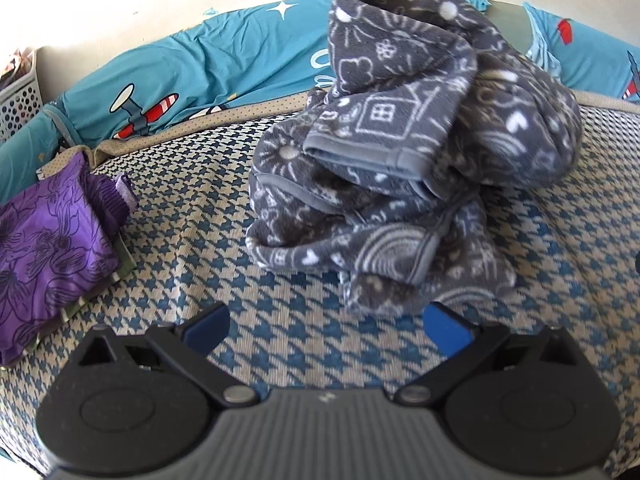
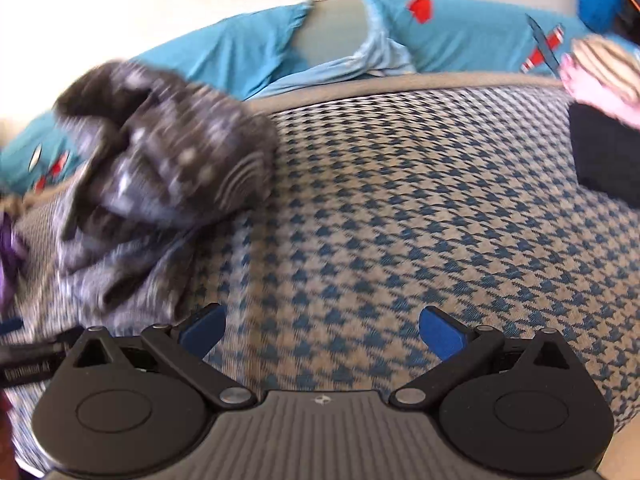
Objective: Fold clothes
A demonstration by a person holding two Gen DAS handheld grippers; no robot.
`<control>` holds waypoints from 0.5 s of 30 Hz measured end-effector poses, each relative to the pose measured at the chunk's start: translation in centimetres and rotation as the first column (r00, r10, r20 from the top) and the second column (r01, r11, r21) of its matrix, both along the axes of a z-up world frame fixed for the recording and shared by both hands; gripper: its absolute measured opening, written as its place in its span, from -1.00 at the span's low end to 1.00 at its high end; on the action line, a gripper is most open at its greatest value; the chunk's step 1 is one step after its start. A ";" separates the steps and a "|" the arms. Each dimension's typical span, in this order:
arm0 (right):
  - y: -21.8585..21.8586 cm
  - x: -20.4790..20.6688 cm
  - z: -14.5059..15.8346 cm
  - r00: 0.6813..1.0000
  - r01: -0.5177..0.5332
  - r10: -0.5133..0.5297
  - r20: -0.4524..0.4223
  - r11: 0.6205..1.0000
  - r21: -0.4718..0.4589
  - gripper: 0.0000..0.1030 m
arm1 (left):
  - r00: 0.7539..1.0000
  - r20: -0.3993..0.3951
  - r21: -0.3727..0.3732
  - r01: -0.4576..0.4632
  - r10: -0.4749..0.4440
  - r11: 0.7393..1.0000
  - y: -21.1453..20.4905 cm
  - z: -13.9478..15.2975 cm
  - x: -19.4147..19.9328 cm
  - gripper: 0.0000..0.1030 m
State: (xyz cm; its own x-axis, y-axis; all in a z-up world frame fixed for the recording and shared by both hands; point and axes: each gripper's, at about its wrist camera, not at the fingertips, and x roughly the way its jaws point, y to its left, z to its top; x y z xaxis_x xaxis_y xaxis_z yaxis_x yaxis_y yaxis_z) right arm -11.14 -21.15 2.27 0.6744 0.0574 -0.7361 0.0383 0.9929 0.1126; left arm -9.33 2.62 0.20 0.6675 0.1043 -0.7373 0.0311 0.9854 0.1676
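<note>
Grey fleece with white drawings lies in one crumpled heap [image 1: 404, 160] in the middle of the left wrist view, on a bed cover [image 1: 200, 240] with a blue and cream check. It is not folded yet; its edges are bunched and piled on each other. In the right wrist view the same heap [image 2: 160, 168] is seen blurred at the left of the frame.

One purple folded cloth [image 1: 44, 248] is seen at the left edge of the left wrist view, on top of other flat pieces. So it looks like some folding is done, and the grey piece is left. One dark folded piece [image 2: 604, 152] is seen at the right edge of the right wrist view, with something pink and striped just above it, too blurred to name.

Two claws are counted. The left claw [image 1: 326, 326] is spread wide with nothing in it, just in front of the grey heap. The right claw [image 2: 322, 330] is spread wide too, empty, over bare cover and apart from the heap.

Blue pillows [image 1: 224, 48] with planes are seen along the top.
</note>
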 end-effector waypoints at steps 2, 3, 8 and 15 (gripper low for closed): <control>1.0 -0.8 -0.4 0.999 -0.031 0.032 0.006 0.998 -0.051 1.00 | 1.000 -0.003 0.009 0.001 -0.001 1.000 -0.1 0.0 -0.6 1.00; 1.4 -1.1 -0.6 0.999 -0.045 0.045 0.005 0.997 -0.069 1.00 | 1.000 -0.006 0.010 -0.002 0.002 1.000 -0.1 -0.1 -0.9 1.00; 3.0 -2.4 -1.3 0.996 -0.092 0.093 0.003 0.987 -0.132 1.00 | 1.000 -0.016 0.010 -0.016 0.016 1.000 -0.1 -0.3 -2.4 1.00; 3.4 -4.2 -1.5 0.993 -0.111 0.115 0.034 0.988 -0.108 1.00 | 1.000 -0.009 0.004 -0.007 0.007 1.000 -1.0 -0.3 -4.6 1.00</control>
